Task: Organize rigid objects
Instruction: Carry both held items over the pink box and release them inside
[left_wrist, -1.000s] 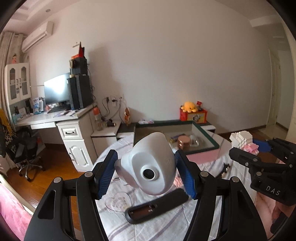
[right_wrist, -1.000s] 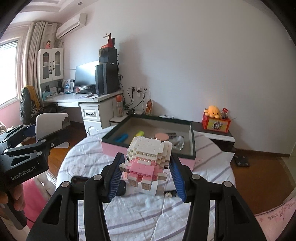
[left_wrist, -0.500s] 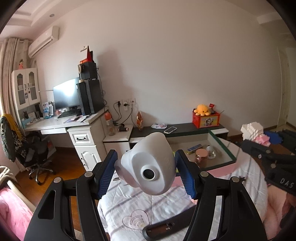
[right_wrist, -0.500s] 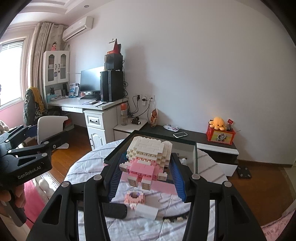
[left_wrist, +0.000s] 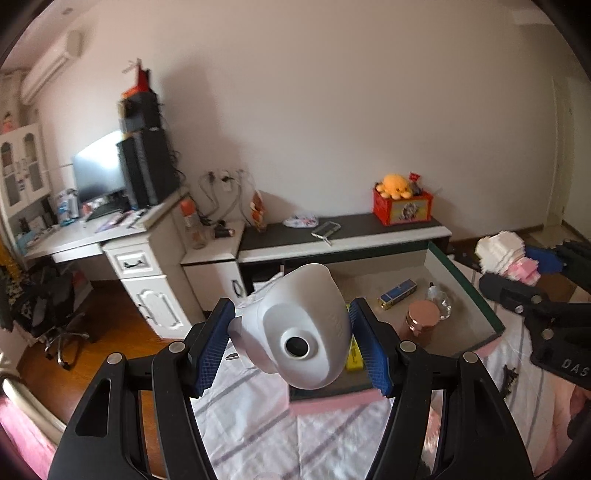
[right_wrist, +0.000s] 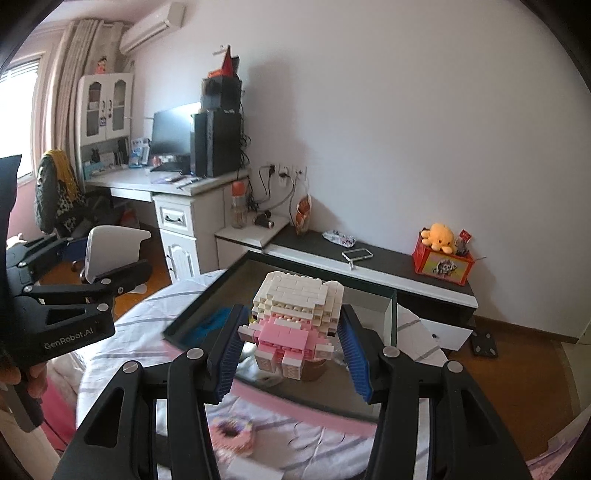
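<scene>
Left gripper (left_wrist: 291, 345): jaws clamped on the white camera-like gadget (left_wrist: 295, 328), blue pads pressed to its two flanks, carried clear of the cloth.
Right gripper (right_wrist: 291, 345): jaws clamped on the brick figure (right_wrist: 295, 321), one pad on each side of the pink band, also held in the air.
Where the things are: both hang over the near edge of the open box (left_wrist: 495, 317) on the round desk (left_wrist: 258, 413).
Already in the box: a copper-lidded jar (left_wrist: 423, 317), a blue-and-gold packet (left_wrist: 397, 292), a small glass bottle (left_wrist: 437, 299).
Gadget, handling: hard, smooth, rounded shell, probably light; likely to slide or twist, so the widest part of the body is the safest hold.
Brick figure, handling: stiff but brittle at the joints; a hard squeeze or a drop could shed pieces, so it wants lowering until it sits on the box floor.
On the cloth: a small pink brick ring (right_wrist: 232, 435) lies loose below the right gripper.
</scene>
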